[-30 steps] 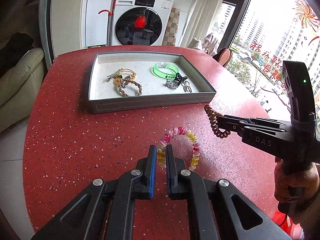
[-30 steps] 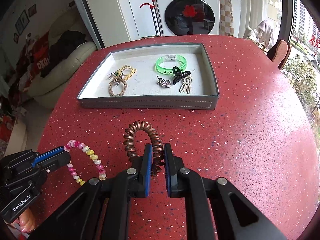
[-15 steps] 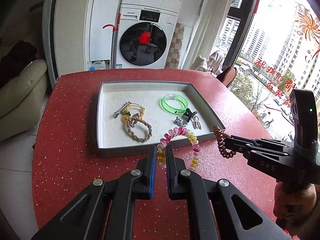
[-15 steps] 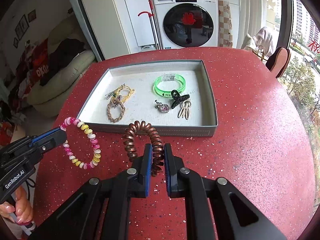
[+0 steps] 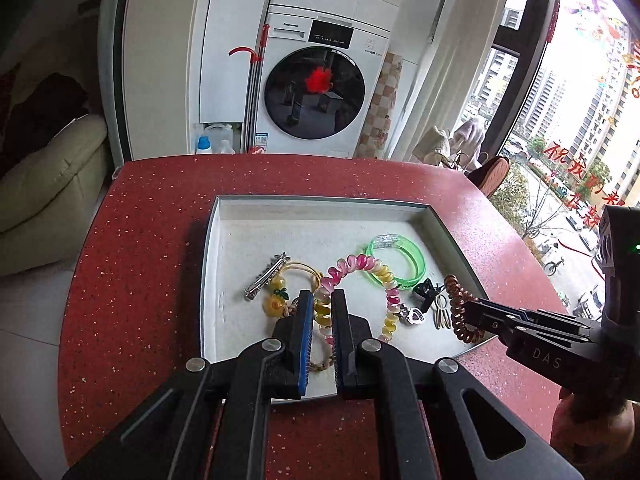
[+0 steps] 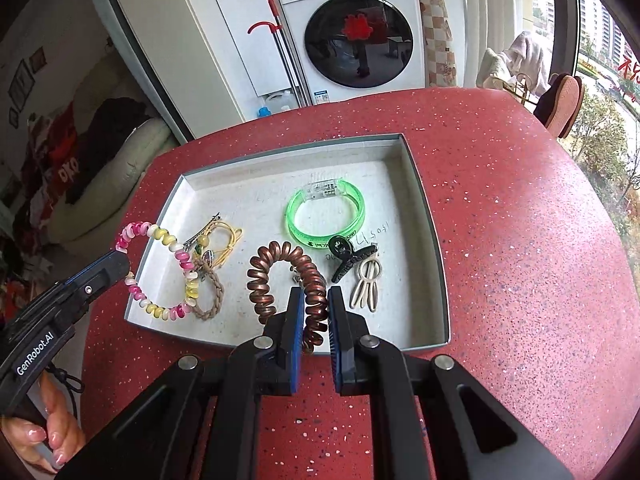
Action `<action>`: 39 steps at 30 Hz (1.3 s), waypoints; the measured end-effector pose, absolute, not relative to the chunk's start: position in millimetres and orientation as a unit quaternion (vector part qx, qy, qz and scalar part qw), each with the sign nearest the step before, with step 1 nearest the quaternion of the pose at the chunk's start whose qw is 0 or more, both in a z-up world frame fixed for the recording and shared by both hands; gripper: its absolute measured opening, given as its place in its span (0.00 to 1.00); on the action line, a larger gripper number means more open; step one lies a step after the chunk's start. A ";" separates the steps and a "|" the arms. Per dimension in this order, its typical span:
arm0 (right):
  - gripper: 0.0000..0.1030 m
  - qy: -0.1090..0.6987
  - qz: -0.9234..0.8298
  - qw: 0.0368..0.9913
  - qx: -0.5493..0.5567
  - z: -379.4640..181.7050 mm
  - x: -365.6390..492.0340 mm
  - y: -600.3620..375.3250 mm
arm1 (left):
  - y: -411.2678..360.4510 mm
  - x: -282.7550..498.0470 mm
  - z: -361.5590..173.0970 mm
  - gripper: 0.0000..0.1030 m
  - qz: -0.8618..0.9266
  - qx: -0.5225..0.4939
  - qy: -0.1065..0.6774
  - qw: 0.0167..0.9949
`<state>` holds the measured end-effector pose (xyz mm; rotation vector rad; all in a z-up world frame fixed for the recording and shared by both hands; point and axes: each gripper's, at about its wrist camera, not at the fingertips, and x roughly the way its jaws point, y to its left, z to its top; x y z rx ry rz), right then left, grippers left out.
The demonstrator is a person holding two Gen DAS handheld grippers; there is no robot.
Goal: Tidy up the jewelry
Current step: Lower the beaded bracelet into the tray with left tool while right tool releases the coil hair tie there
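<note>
I hold the pink-yellow coil band [image 5: 352, 270] clamped in the left gripper [image 5: 319, 300], the copper coil band [image 6: 288, 276] clamped in the right gripper [image 6: 313, 296], both above the tray [image 6: 424, 216].

The tray [image 6: 428, 216] sits on the table [image 6: 520, 240] (washing machine [image 6: 352, 28] behind), bangle [image 6: 324, 216] inside.

Table [image 6: 520, 220] seen as red, white-speckled. Tray [image 6: 430, 216] grey, lined white. Left coil hair tie [image 5: 360, 266] banded pink, white, yellow; right one [image 6: 276, 264] copper-brown. Far bangle [image 6: 324, 216] translucent green.
</note>
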<state>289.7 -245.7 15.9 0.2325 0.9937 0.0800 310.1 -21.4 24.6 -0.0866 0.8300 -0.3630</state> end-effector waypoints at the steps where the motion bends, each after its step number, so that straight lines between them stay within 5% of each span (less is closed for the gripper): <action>1: 0.12 0.476 0.037 0.872 0.110 14.4 294.3 -245.2 | -23.1 314.3 20.8 0.26 -0.171 -0.037 0.404 0.898; 32: 0.13 0.491 -0.003 0.865 0.104 -28.1 327.8 -249.4 | -50.2 336.1 -32.7 0.27 -0.101 0.059 0.427 0.897; 34: 0.20 0.492 0.002 0.864 0.109 -28.2 327.6 -251.2 | -49.5 334.5 -31.2 0.27 -0.096 0.058 0.425 0.898; 37: 0.46 0.483 0.000 0.868 0.112 -23.9 323.8 -251.4 | -49.1 333.7 -29.8 0.27 -0.092 0.059 0.424 0.899; 39: 0.46 0.475 0.002 0.873 0.113 -19.9 321.2 -251.3 | -49.4 334.2 -29.7 0.27 -0.092 0.060 0.426 0.898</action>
